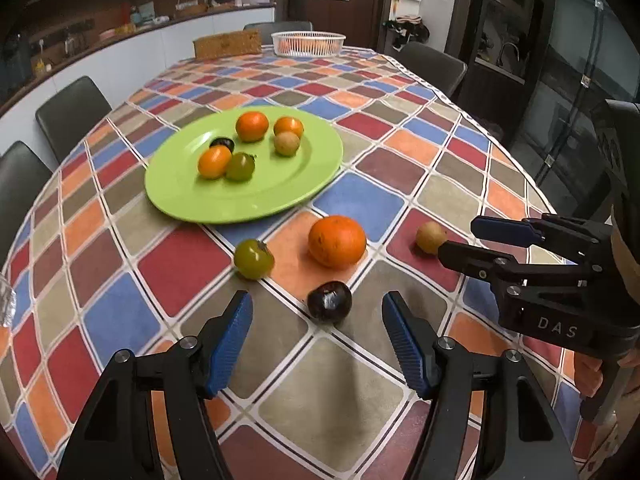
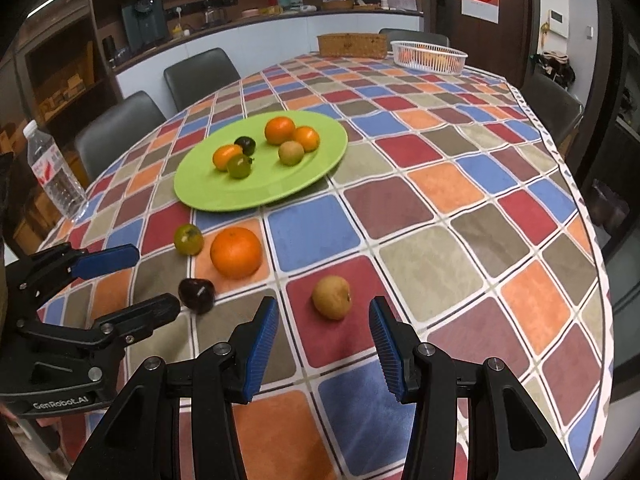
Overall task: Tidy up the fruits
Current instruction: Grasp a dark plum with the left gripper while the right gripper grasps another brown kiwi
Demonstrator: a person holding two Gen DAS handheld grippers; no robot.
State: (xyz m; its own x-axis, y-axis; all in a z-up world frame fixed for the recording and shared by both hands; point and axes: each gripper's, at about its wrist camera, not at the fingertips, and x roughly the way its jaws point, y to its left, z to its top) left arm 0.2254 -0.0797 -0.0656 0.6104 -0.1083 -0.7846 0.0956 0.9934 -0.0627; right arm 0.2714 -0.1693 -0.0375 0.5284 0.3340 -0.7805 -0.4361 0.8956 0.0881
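Note:
A green plate [image 1: 256, 204] [image 2: 208, 196] holds several small fruits: oranges, a green tomato, a dark plum and a tan fruit. On the cloth in front of it lie a big orange [image 1: 337, 241] [image 2: 236, 253], a green tomato [image 1: 253, 259] [image 2: 188, 239], a dark plum [image 1: 329, 302] [image 2: 197, 295] and a tan fruit [image 1: 431, 237] [image 2: 332, 297]. My left gripper [image 1: 318, 320] [image 2: 154, 280] is open, just short of the plum. My right gripper [image 2: 324, 326] [image 1: 456, 238] is open, just short of the tan fruit.
A white basket [image 1: 308, 43] [image 2: 429, 56] with oranges and a woven box [image 1: 227, 44] [image 2: 352, 45] stand at the table's far end. A water bottle [image 2: 56, 172] stands at the left edge. Dark chairs surround the table.

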